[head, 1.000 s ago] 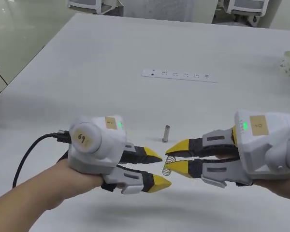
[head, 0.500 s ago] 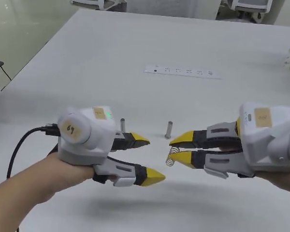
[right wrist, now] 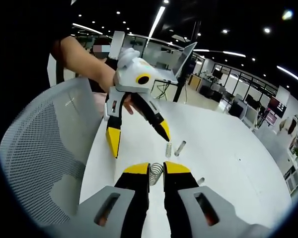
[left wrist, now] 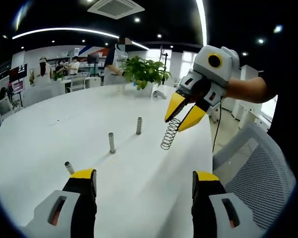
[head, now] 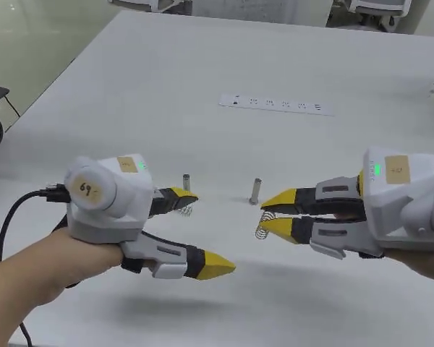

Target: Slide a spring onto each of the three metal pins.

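Observation:
My right gripper (head: 266, 214) is shut on a small wire spring (head: 261, 232) that hangs from its yellow tips just above the white table (head: 202, 87). In the right gripper view the spring (right wrist: 156, 179) sits between the closed jaws. A bare metal pin (head: 256, 190) stands just beyond those tips. Another pin (head: 186, 179) stands further left, with a second spring (head: 185, 210) upright beside it, apparently on a pin. My left gripper (head: 201, 230) is open, its upper jaw tip right above that spring. In the left gripper view, several pins (left wrist: 111, 143) stand ahead, with the held spring (left wrist: 169, 135) beyond.
A white power strip (head: 276, 106) lies further back on the table. A black cable (head: 14, 217) trails from my left gripper off the near left edge. A mesh chair back (right wrist: 39, 148) stands close behind the person. A potted plant (left wrist: 146, 72) stands at the table's far end.
My left gripper has drawn back to the left, away from the right gripper, with its jaws spread wider. This uncovered the left pin and the spring beside it. The right gripper keeps its spring.

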Tool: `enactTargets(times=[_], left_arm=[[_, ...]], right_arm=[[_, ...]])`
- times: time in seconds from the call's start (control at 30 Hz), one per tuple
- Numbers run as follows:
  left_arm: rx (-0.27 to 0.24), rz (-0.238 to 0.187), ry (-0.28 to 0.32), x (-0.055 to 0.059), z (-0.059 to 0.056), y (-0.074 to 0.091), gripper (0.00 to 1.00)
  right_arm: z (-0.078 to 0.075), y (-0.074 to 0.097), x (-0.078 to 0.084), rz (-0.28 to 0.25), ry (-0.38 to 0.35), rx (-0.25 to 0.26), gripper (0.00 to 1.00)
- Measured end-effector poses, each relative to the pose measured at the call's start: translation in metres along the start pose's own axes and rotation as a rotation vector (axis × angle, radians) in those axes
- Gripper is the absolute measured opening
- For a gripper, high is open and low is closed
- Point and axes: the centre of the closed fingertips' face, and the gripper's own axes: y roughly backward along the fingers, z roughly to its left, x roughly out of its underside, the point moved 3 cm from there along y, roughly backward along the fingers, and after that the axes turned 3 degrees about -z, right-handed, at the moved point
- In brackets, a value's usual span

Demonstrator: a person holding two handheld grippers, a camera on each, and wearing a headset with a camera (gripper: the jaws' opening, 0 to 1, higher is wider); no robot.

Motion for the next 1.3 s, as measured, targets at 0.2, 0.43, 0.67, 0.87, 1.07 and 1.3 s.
enactTargets(times=[0.2, 0.43, 0.67, 0.87, 1.07, 1.3], left_arm=[[-0.058, -0.017, 0.014, 0.002, 0.014, 0.012, 0.86], [-0.118, -0.04, 0.044, 0.007, 0.026, 0.025, 0.98], [-0.149, -0.043, 0.067, 0.009, 0.034, 0.035, 0.98], [-0.158, -0.043, 0.074, 0.013, 0.035, 0.037, 0.98], [-0.158, -0.038, 0.076, 0.014, 0.035, 0.04, 0.98], [-0.167, -0.045, 0.079, 0.014, 0.038, 0.043, 0.98]], right_arm=[[-0.003, 0.001, 0.004, 0.007, -0.01, 0.01, 0.07], [-0.007, 0.002, 0.009, 0.022, -0.016, 0.021, 0.07], [-0.011, 0.0, 0.014, 0.039, -0.011, 0.022, 0.07], [-0.015, -0.006, 0.016, 0.046, -0.016, 0.012, 0.07], [-0.021, -0.011, 0.02, 0.062, -0.018, 0.0, 0.07], [-0.037, -0.015, 0.023, 0.07, -0.039, 0.013, 0.07]])
